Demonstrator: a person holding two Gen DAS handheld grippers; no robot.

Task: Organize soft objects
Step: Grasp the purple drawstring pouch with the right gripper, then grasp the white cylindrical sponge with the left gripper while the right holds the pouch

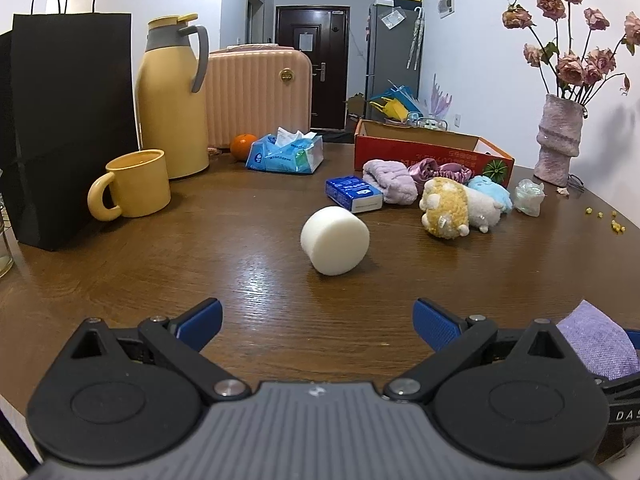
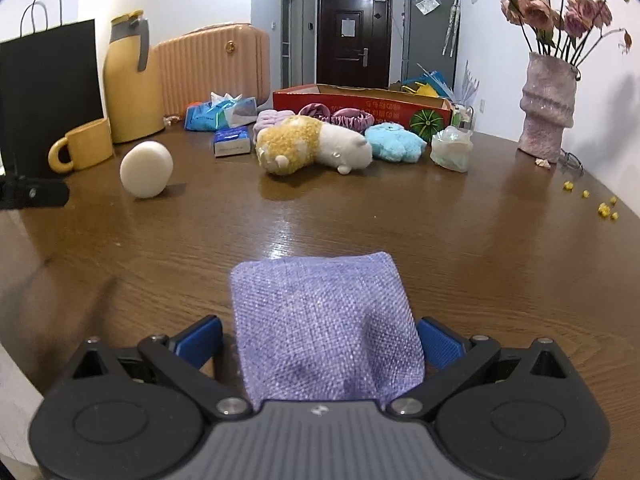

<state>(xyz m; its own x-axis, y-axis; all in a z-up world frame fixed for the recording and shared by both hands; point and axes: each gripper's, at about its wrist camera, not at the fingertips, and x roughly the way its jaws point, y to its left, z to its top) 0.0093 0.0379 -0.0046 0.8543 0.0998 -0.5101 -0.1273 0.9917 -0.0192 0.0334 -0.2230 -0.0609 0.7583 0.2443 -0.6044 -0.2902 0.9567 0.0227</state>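
A purple pouch [image 2: 326, 320] sat between the blue pads [image 2: 440, 342] of the right gripper [image 2: 320, 340], low over the brown table [image 2: 460, 248]; the jaws stood wide on either side of it, and whether they actually pinched the cloth could not be told from the wrist view. The pouch looked like loosely woven fabric, light and limp, sagging where it was not supported, so a hold across its thicker middle seemed likelier to keep it than a grip on a corner.

The left gripper [image 1: 318, 320] was spread open and empty, aimed at a white sponge [image 1: 335, 240] lying on its side near the table's middle. The sponge appeared light and squashy, apt to roll, and best taken across its round flanks with a gentle squeeze.

Farther back a plush toy [image 2: 312, 146], a blue fluffy piece [image 2: 394, 142], a lilac towel [image 1: 390, 180] and satin scrunchies [image 2: 352, 118] lay heaped just in front of a red box [image 2: 360, 102], the probable place for them. A yellow mug [image 1: 136, 184], a flask [image 1: 172, 100] and a vase [image 2: 546, 112] stood well apart.
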